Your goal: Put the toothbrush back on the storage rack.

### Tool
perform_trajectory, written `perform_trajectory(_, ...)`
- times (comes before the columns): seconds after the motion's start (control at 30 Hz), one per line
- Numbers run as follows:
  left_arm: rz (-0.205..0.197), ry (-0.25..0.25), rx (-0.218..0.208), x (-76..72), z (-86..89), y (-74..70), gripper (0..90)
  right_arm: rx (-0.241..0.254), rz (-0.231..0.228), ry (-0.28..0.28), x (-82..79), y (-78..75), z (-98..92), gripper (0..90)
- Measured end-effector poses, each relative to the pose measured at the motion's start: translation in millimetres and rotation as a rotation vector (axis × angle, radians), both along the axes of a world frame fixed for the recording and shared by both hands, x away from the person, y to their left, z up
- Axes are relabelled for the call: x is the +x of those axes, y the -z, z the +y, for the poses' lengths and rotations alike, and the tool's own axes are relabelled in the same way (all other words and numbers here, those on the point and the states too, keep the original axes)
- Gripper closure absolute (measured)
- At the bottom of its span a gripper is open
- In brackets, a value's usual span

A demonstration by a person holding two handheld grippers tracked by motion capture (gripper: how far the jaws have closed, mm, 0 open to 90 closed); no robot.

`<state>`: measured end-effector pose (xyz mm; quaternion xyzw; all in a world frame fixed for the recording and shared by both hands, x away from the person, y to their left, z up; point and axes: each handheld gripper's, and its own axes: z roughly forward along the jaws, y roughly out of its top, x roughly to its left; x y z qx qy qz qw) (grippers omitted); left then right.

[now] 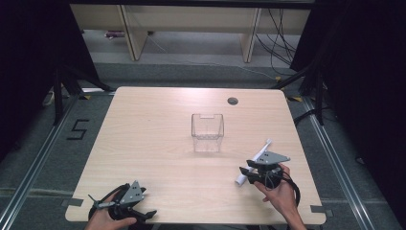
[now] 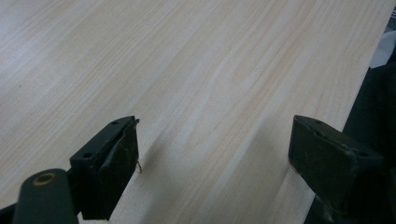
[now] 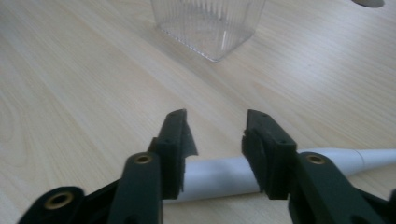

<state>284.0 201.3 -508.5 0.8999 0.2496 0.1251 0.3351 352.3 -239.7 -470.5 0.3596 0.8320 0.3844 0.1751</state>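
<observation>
A white, pen-like cylinder (image 1: pixel 261 152) lies slantwise on the wooden table (image 1: pixel 158 143) at the right front. My right gripper (image 1: pixel 244 175) hovers low over its thick end. In the right gripper view the cylinder (image 3: pixel 219 177) runs crosswise behind the two jaws of that gripper (image 3: pixel 215 121). The jaws stand partly apart and the pads do not press on it. A clear ribbed plastic container (image 1: pixel 208 132) stands upright at the table's middle, ahead of the right gripper (image 3: pixel 210 23). My left gripper (image 1: pixel 141 208) rests at the front left edge, open wide over bare wood (image 2: pixel 215 123).
A round cable hole (image 1: pixel 232 101) sits in the tabletop at the far right. Beyond the table are a grey floor, wooden furniture legs and loose cables (image 1: pixel 280 43). Black curtains flank both sides. The table's front edge (image 2: pixel 355 107) runs close by the left gripper.
</observation>
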Motion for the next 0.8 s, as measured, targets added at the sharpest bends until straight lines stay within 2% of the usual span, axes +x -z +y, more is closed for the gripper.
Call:
perform_trajectory(0.03,0.003,-0.005,-0.003,-0.2,0.1,0.1,15.6,-0.003,-0.003,-0.018,1.8,0.2,0.8,66.0)
perform_trajectory(0.13,0.011,-0.002,0.004,0.6,1.0,0.3,15.6,-0.010,-0.001,-0.026,2.7,1.7,3.2,71.1)
perform_trajectory(0.17,0.012,-0.002,0.007,0.6,0.9,0.2,15.6,-0.025,0.005,-0.036,3.0,3.2,5.2,76.6)
perform_trajectory(0.23,0.008,-0.003,0.001,0.0,0.4,0.5,15.6,-0.037,0.015,-0.041,2.7,3.6,6.6,78.7)
perform_trajectory(0.3,0.005,-0.004,-0.003,-0.5,0.1,0.3,15.7,-0.045,0.028,-0.069,4.5,6.1,9.6,84.5)
perform_trajectory(0.37,0.004,-0.006,-0.002,-0.4,0.2,0.3,15.7,-0.055,0.017,-0.076,4.9,6.8,10.6,85.6)
perform_trajectory(0.5,0.013,0.002,0.007,0.5,0.5,0.1,15.7,-0.067,0.061,-0.083,5.1,10.1,15.1,88.4)
perform_trajectory(0.6,0.015,-0.012,-0.007,-1.3,-0.5,0.9,15.7,-0.061,0.047,-0.084,6.3,12.3,16.8,88.6)
perform_trajectory(0.63,0.004,-0.004,-0.002,-0.5,0.0,0.1,15.7,-0.079,0.074,-0.098,6.3,12.0,18.0,88.6)
perform_trajectory(0.67,0.004,-0.004,-0.002,-0.5,0.0,0.1,15.7,-0.079,0.074,-0.098,6.3,12.0,18.0,88.6)
perform_trajectory(0.7,0.011,-0.015,-0.008,-1.4,-0.2,0.4,15.7,-0.073,0.055,-0.104,6.9,14.6,20.0,88.6)
perform_trajectory(0.73,0.012,-0.016,-0.008,-1.4,0.0,0.5,15.7,-0.086,0.070,-0.118,7.1,13.7,20.0,88.6)
perform_trajectory(0.8,0.008,-0.015,-0.015,-0.5,0.3,1.5,15.7,-0.091,0.069,-0.125,7.5,14.5,19.9,88.6)
